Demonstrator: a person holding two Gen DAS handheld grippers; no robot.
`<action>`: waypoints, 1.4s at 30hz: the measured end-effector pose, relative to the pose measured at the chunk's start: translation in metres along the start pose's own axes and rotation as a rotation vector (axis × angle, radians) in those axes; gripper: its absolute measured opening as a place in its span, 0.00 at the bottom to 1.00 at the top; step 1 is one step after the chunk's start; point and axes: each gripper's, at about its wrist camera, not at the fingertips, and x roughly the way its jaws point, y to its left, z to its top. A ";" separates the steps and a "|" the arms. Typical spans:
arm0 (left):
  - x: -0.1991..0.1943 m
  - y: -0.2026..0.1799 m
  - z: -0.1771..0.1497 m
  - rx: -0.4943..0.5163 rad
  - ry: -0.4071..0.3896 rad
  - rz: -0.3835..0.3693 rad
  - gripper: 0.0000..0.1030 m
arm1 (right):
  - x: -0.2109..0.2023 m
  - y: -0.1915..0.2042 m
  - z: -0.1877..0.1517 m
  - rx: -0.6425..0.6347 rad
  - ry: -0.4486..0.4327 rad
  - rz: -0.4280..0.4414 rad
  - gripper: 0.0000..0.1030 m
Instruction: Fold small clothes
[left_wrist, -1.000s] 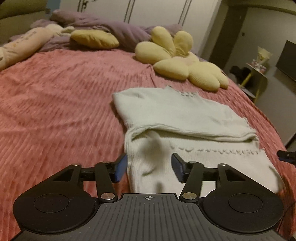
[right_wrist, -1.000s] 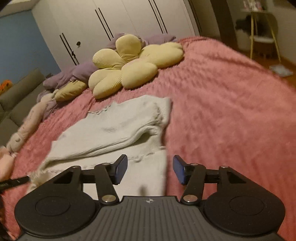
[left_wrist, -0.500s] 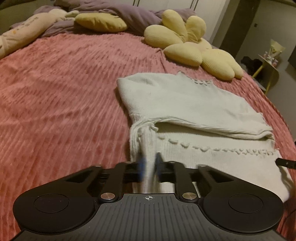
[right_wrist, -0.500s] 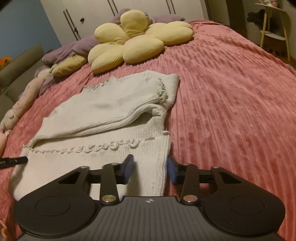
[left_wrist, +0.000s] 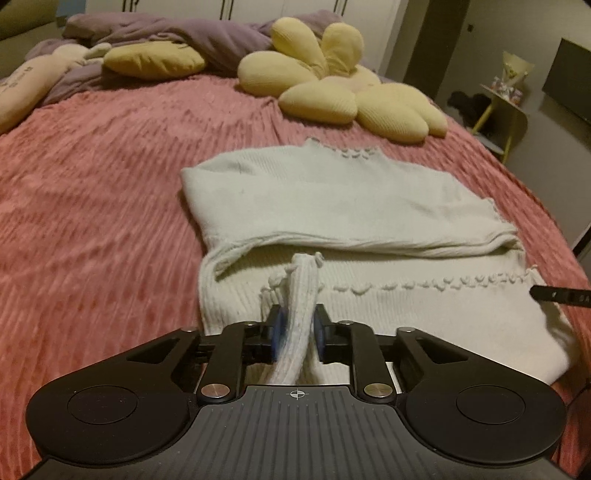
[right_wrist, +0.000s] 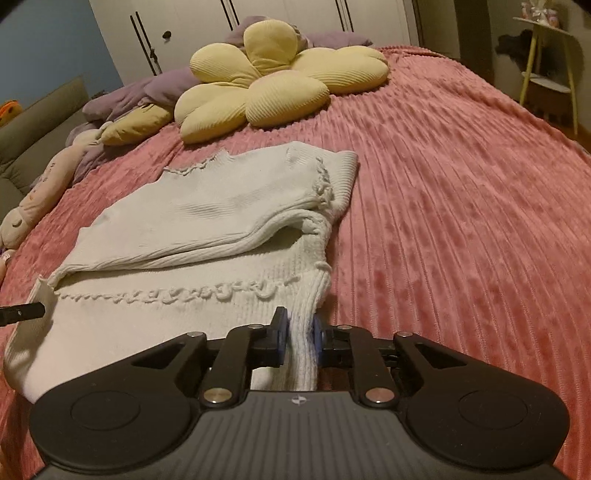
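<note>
A small white knit sweater (left_wrist: 332, 199) lies on the pink ribbed bedspread (left_wrist: 92, 206), its far part folded over the near part. My left gripper (left_wrist: 299, 328) is shut on a pinched ridge of the sweater's near left edge. In the right wrist view the sweater (right_wrist: 207, 206) lies to the left, and my right gripper (right_wrist: 301, 332) is shut on its near right corner, which is gathered between the blue pads. The tip of the right gripper shows at the right edge of the left wrist view (left_wrist: 561, 295).
A yellow flower-shaped cushion (left_wrist: 332, 85) and purple bedding (left_wrist: 166, 33) lie at the far side of the bed. A plush toy (right_wrist: 40, 188) lies at the left. A yellow side table (left_wrist: 506, 96) stands beyond the bed's right edge.
Both grippers were open above the sweater's near edge one second ago. They have since closed on the fabric, left first, and the pinched cloth now stands up between each pair of pads.
</note>
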 end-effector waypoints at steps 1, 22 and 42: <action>0.002 0.001 0.000 -0.001 0.005 0.008 0.22 | 0.001 0.001 0.000 -0.004 0.004 -0.003 0.16; -0.011 0.035 0.088 -0.093 -0.224 0.018 0.10 | -0.011 0.036 0.083 -0.120 -0.274 -0.060 0.07; 0.054 0.039 0.073 -0.070 -0.042 0.017 0.09 | 0.074 0.032 0.081 -0.209 -0.037 -0.090 0.07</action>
